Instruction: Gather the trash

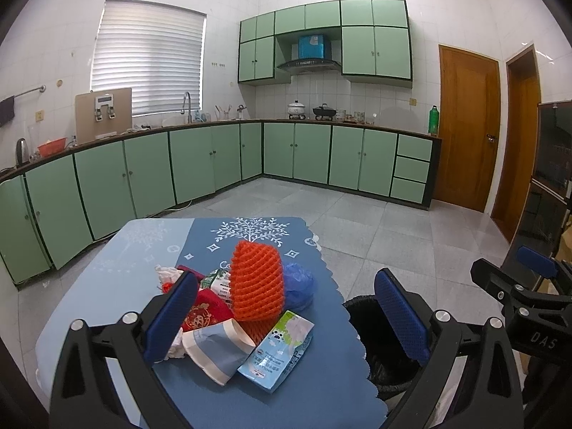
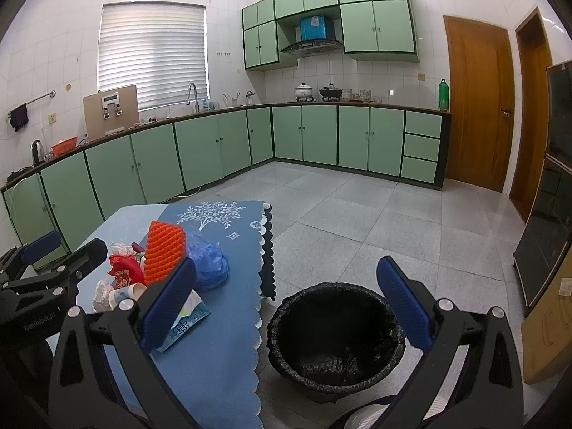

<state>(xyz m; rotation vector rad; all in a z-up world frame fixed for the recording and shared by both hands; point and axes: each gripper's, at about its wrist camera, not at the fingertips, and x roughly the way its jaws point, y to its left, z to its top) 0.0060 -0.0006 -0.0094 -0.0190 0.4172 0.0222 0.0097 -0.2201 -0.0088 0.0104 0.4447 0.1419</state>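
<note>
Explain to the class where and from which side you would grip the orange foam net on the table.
Grip the orange foam net near its upper half, where it stands clear of the pile. It stands nearly upright, leaning slightly, on the other trash, with the blue plastic bag against its right side. The open left tool already faces it, so coming in from the front and closing across its width probably works best; the soft mesh should compress.

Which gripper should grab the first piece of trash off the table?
Left. The left gripper is open and faces the trash pile; the right gripper is over the bin.
</note>
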